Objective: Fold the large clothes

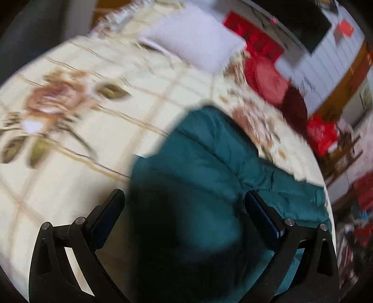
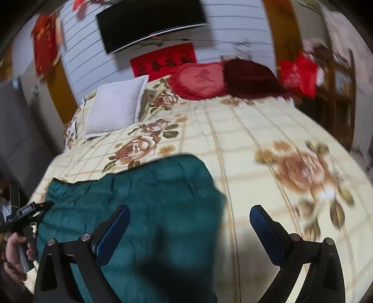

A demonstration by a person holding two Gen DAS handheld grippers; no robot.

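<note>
A teal padded garment (image 1: 209, 151) lies on the flowered cream bedspread (image 1: 70, 163), with a dark shadow over its near part. In the left wrist view my left gripper (image 1: 186, 205) hovers over it, jaws wide apart, the cloth below and between the fingers but not pinched. In the right wrist view the same garment (image 2: 151, 193) spreads at lower left. My right gripper (image 2: 191, 216) stands open above its right edge, its left finger (image 2: 116, 228) over the cloth and its right finger over the bedspread (image 2: 256, 139). The left gripper (image 2: 32, 208) shows at the far left, held by a hand (image 2: 16, 251).
A white pillow (image 2: 114, 107), a red round cushion (image 2: 200, 79) and a dark red cushion (image 2: 251, 77) lie at the head of the bed. A television (image 2: 149, 21) hangs on the wall behind. A red bag (image 2: 298, 74) and wooden furniture (image 2: 338, 93) stand at right.
</note>
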